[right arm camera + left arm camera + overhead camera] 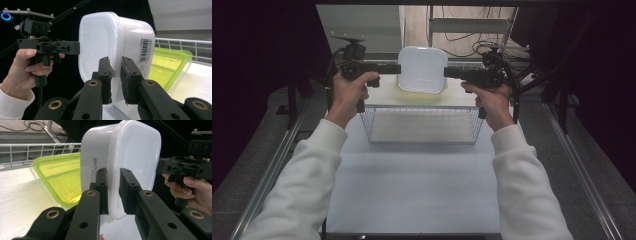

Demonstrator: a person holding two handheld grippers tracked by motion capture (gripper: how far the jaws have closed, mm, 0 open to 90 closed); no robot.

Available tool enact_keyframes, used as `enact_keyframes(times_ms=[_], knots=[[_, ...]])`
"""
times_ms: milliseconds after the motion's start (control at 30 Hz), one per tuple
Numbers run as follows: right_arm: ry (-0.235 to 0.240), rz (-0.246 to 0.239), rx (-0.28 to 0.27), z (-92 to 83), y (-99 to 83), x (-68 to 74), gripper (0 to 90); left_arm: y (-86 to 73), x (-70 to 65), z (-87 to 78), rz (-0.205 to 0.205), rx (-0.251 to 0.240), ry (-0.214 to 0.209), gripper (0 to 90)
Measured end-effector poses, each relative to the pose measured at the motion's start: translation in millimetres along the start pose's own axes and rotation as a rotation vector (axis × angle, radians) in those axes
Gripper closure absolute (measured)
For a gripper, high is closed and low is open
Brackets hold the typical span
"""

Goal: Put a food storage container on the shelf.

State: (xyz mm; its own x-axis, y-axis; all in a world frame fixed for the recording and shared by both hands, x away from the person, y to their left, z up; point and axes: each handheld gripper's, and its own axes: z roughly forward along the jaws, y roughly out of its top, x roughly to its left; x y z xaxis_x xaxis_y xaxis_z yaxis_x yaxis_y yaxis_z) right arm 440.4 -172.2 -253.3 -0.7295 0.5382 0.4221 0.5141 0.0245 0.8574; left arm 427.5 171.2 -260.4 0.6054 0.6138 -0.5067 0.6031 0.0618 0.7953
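Bench point(412, 180) nearest, then wire basket point(422, 125). Beyond it, white tub point(422, 70) is held off the bench, above green lid point(57, 177), its rim pinched at one side by left claw point(398, 68) and opposite by right claw point(447, 72).

two containers point(422, 67), one basket point(422, 137), two tools point(394, 68)

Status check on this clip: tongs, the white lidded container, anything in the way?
Left tongs and right tongs both clamped on the white container's lid rim. Container held over the green-lidded box. Wire basket below; path clear.
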Motion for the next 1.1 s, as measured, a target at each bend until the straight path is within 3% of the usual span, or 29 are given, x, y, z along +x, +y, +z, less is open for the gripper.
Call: enact_keyframes(times_ms=[333, 600, 833, 1000, 1100], knots=[[-0.007, 0.025, 0.005, 6.5, 11.8, -13.7, 77.8, 12.8, 7.6, 10.0, -0.014, 0.006, 0.008, 77.6], [-0.009, 0.07, 0.035, 13.9, 20.4, -21.5, 77.8, 17.8, 19.8, 16.8, -0.071, 0.016, 0.005, 77.5], [-0.011, 0.09, 0.063, 23.6, 20.2, -27.7, 78.0, 16.2, 29.6, 22.0, -0.094, 0.048, 0.02, 76.9], [0.015, 0.13, 0.052, 26.3, 21.6, -35.2, 78.5, 18.6, 34.7, 23.2, -0.136, 0.045, 0.009, 76.9], [0.012, 0.159, 0.067, 29.6, 25.1, -39.9, 78.1, 20.7, 39.6, 24.2, -0.184, 0.043, -0.003, 77.1]])
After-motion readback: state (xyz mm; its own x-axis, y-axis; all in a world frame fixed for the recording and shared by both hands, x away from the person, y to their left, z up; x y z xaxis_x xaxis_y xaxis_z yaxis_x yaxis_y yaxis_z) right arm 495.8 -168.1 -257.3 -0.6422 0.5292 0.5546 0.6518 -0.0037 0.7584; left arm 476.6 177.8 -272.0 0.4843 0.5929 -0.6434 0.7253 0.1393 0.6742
